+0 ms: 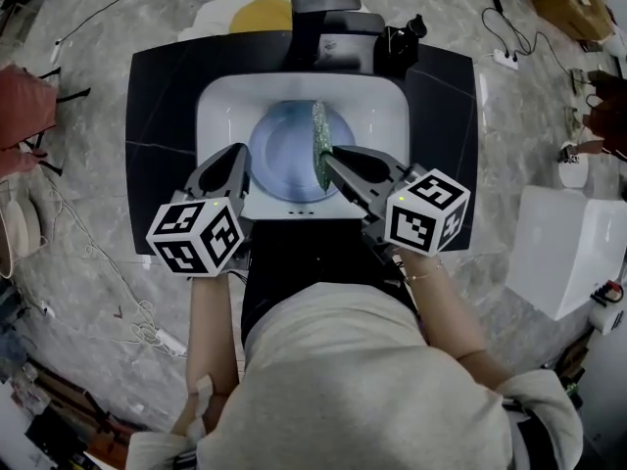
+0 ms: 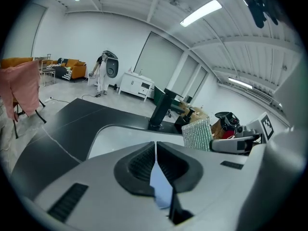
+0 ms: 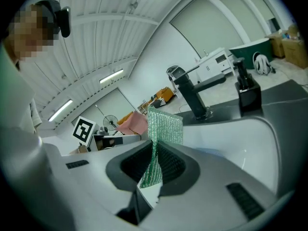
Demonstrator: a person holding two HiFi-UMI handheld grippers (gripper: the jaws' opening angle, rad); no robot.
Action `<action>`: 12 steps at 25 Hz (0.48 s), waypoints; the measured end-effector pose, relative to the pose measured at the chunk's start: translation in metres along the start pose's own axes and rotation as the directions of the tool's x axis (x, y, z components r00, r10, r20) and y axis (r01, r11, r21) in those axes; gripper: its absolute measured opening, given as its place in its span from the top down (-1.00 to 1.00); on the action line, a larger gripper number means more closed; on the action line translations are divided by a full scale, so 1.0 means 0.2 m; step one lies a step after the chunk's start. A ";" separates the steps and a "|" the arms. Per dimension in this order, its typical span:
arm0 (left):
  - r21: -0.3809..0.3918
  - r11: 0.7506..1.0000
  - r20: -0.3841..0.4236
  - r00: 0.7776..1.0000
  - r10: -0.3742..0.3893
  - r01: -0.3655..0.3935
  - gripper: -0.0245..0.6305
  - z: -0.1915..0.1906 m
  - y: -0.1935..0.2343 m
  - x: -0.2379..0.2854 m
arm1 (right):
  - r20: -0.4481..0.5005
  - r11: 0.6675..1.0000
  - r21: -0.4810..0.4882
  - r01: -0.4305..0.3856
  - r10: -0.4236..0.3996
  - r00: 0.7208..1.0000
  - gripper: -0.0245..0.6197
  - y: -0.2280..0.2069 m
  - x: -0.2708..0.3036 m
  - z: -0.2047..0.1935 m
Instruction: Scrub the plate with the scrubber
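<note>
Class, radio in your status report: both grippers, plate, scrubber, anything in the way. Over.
Left gripper shut on plate rim, in the sink. Right gripper shut on scrubber, held on edge over the plate; contact unclear. Nothing seen between them.

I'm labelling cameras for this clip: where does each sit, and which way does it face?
Head view: on the person's head, facing steeply down on the sink, plate, left gripper and right gripper; forearms and torso show.
Left gripper view: on the left gripper, along jaws shut on the plate, toward the faucet.
Right gripper view: on the right gripper, along jaws shut on the scrubber; the person's torso shows at left.
Shared: both gripper views see the faucet and scrubber.
</note>
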State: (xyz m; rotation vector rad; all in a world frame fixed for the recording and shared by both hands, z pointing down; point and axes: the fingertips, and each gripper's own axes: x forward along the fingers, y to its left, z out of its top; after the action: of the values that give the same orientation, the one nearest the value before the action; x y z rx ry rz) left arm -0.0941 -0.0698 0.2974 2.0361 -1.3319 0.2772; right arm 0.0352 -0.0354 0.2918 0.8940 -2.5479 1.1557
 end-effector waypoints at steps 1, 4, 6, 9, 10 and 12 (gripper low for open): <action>-0.009 1.000 -0.005 1.000 -0.006 0.006 0.85 0.00 0.02 0.01 | -0.007 1.000 0.004 0.003 -0.003 1.000 0.76 -0.01 0.01 -0.01; -0.029 1.000 -0.038 0.999 -0.007 0.006 0.85 -0.04 0.08 0.05 | -0.022 1.000 0.017 0.016 -0.016 1.000 0.76 -0.04 0.05 -0.02; -0.036 0.999 -0.072 0.997 0.000 -0.002 0.84 -0.07 0.11 0.08 | -0.027 0.999 0.024 0.027 -0.027 0.999 0.76 -0.05 0.07 -0.03; -0.051 0.999 -0.109 0.994 -0.009 0.003 0.84 -0.11 0.14 0.12 | -0.037 0.999 0.026 0.047 -0.046 0.998 0.76 -0.08 0.08 -0.04; -0.052 0.999 -0.117 0.993 -0.012 0.006 0.84 -0.12 0.15 0.14 | -0.042 0.998 0.027 0.054 -0.053 0.998 0.76 -0.09 0.09 -0.04; -0.050 0.999 -0.134 0.991 -0.016 0.010 0.84 -0.14 0.16 0.17 | -0.053 0.997 0.031 0.067 -0.065 0.996 0.76 -0.11 0.08 -0.06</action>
State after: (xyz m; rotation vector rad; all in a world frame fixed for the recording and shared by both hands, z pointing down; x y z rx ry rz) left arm -0.1012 -0.0844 0.3486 1.9484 -1.2304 0.3657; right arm 0.0337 -0.0451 0.3195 0.9362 -2.4463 1.1888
